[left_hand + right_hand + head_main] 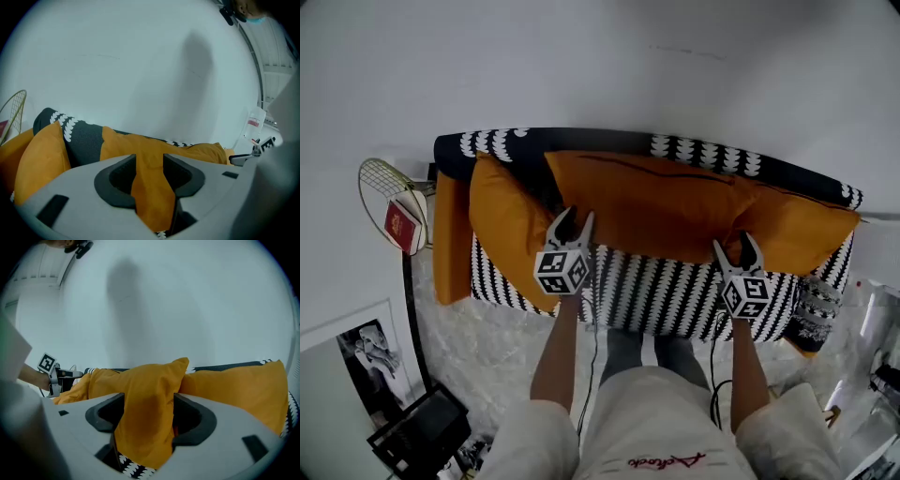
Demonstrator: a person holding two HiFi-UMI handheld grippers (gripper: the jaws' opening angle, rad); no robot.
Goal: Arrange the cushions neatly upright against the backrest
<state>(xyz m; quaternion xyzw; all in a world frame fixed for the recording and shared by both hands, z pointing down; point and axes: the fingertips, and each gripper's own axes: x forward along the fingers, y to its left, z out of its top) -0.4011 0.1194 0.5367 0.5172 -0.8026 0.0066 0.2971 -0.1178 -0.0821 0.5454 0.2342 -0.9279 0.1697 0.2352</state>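
**Long cushion let go at its front edge; slump and snag risks open**

Nearest the camera, at the bottom of the head view, the person stands at the sofa's striped seat (652, 298) with both forearms stretched forward.

The left gripper (577, 218) sits at the lower left corner of the long orange cushion (666, 202). Its jaws are parted by a narrow gap, and orange fabric shows in that gap. I judge the pads slack, not clamping.

The right gripper (736, 246) sits at the same cushion's lower right end. Its jaws stand wider, with a bunched fold of the cover between them, also released as far as I can tell.

Beyond the grippers, the long cushion lies across the middle of the frame against the dark backrest (600, 142). A smaller orange cushion (502, 220) leans at frame left. Another (802, 230) lies slumped at frame right, overlapping the long one.

Risks noted:
- Fabric stands between both pairs of jaws. Drawing either gripper back could catch the cover and drag the cushion forward off the backrest.
- The long cushion looks reclined rather than upright, and unsupported it may slide down the seat.
- The right cushion sits low near the sofa's end. A nudge there could tip it over the edge.
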